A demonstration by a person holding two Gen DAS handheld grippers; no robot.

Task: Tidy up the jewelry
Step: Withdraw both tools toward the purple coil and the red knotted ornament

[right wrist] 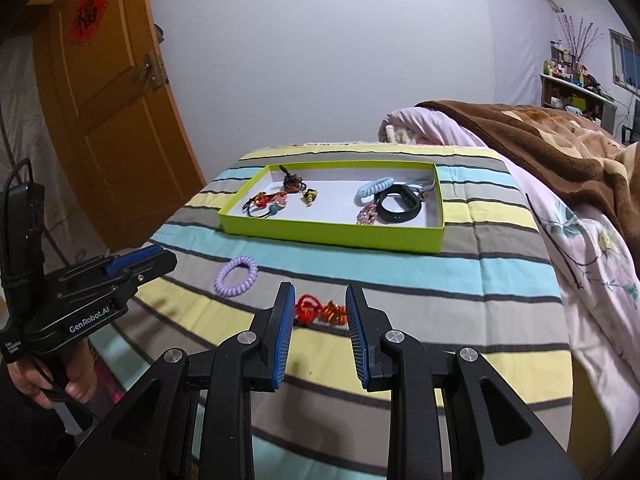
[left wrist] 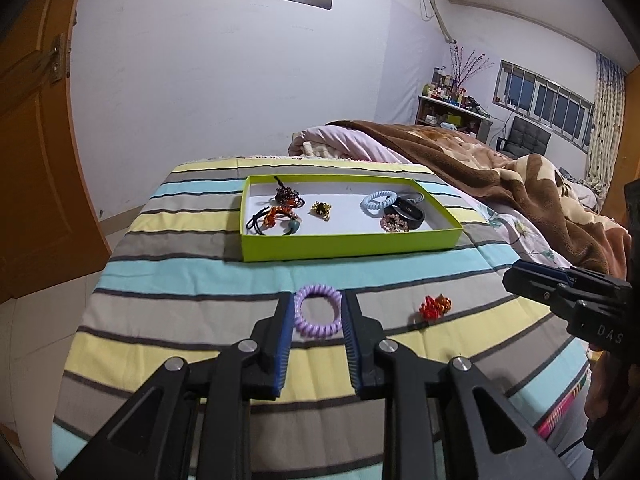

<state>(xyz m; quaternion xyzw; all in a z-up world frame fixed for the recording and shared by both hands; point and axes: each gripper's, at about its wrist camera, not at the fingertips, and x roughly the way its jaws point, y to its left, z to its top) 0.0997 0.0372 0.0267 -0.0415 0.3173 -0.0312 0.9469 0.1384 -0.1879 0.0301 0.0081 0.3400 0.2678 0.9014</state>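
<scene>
**Now both grippers hover open over loose hair ties on a striped bed**

Close to the camera, the left gripper (left wrist: 318, 312) points down at a striped bedspread (left wrist: 192, 280). Its two blue-padded jaws stand partly apart, with a purple spiral hair tie (left wrist: 318, 316) lying flat on the cloth between their tips. Whether the pads touch the tie cannot be told; it does not look squeezed or lifted.

Beside it, the right gripper (right wrist: 318, 312) is also partly open and holds nothing. A red and orange hair ornament (right wrist: 320, 310) lies on the bedspread between and just beyond its tips, apart from both pads. From this view the purple tie sits to the left of the ornament, near it but not touching.

Farther back on the bedspread rests a shallow lime-green tray (left wrist: 348, 246) with a white floor. Inside, at its left end, lie dark beaded ornaments and a black elastic with orange and teal pieces (left wrist: 276, 218); a small gold brooch (left wrist: 321, 210) sits near the middle; at the right end are a pale blue spiral tie (left wrist: 378, 202), a black wristband (left wrist: 406, 214) and a pink sparkly piece (left wrist: 394, 223).

A hand (right wrist: 60, 380) grips the left tool's handle.
</scene>
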